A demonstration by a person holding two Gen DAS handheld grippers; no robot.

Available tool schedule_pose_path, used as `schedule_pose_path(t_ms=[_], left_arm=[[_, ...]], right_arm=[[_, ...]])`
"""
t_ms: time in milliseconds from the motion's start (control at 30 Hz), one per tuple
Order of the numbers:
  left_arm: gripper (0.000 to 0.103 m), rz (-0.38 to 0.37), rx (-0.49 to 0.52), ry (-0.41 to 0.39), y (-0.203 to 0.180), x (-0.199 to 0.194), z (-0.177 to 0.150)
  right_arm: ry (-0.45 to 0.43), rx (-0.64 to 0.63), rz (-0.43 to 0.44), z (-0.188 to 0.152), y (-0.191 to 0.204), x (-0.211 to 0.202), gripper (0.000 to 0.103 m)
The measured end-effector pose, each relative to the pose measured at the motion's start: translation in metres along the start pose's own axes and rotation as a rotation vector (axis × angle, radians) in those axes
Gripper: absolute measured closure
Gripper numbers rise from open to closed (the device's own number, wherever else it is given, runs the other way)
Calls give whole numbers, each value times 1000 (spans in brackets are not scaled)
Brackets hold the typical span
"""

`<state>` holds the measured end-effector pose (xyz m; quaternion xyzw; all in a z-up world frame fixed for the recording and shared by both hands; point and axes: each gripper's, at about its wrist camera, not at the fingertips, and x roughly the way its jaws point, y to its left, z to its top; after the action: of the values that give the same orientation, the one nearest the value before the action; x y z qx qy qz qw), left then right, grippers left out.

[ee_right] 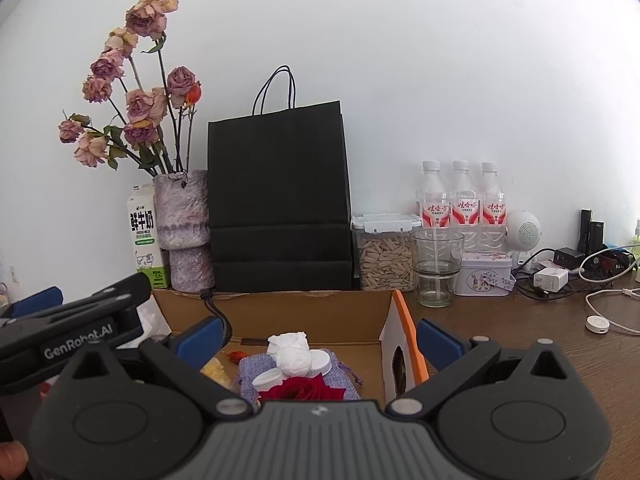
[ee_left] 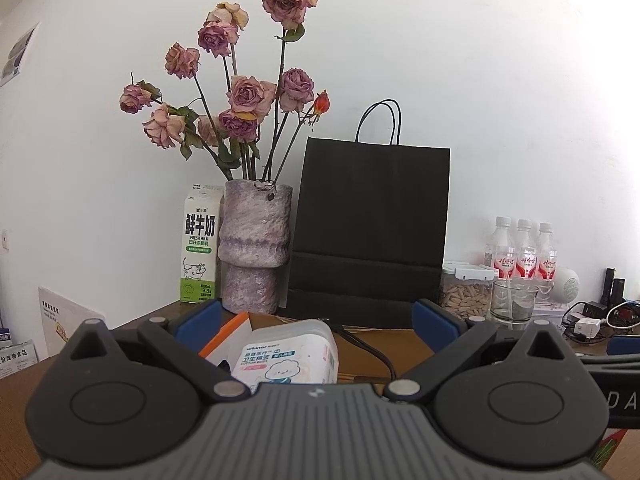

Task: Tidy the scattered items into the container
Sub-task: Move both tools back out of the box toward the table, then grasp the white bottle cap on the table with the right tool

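A cardboard box (ee_right: 280, 312) with orange and white flaps sits on the wooden table. Inside it lie a lavender cloth pouch (ee_right: 256, 368), white crumpled tissue and white caps (ee_right: 296, 354), a red rose (ee_right: 304, 390) and a yellow item (ee_right: 214, 370). My right gripper (ee_right: 318, 340) is open above the box. My left gripper (ee_left: 316, 322) is open, with a clear plastic box of cotton swabs (ee_left: 290, 354) between and below its blue fingers; I cannot tell if they touch it. The left gripper's body also shows at the left of the right wrist view (ee_right: 76, 328).
At the back wall stand a milk carton (ee_right: 145, 236), a vase of dried roses (ee_right: 184, 232), a black paper bag (ee_right: 280, 200), a seed jar (ee_right: 386, 256), a glass (ee_right: 438, 268), a tin (ee_right: 484, 276), three water bottles (ee_right: 464, 204) and chargers with cables (ee_right: 560, 276).
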<state>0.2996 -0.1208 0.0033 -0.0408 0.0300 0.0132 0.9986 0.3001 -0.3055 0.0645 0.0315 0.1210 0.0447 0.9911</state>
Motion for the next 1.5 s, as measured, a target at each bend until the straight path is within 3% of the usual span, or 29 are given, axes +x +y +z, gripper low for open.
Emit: schedule_pose_path(t_ms=[200,667,933,1067,1333,1500], left_arm=[[0,-16,0,46,12,-9,-4],[0,-19,23,42,29,-54,-10],[0,-82,64,101,34,-71,-19],[0,-79,73,98,38,-81,-22],[0,-25,-46,148,64,-76,-20],[0,-28,-21,164,61,-76,-21]], right_arm=[[-4,-45,1,-6,11,-12,0],[-16,-98,51,-27,22,-57,0],[47,-95,39,-39,15,-67,0],[69,-82,36,-42,10,-69,0],[174,-101,102,-49,12,-63,0],[245,-150,87,-54,22,-52,0]])
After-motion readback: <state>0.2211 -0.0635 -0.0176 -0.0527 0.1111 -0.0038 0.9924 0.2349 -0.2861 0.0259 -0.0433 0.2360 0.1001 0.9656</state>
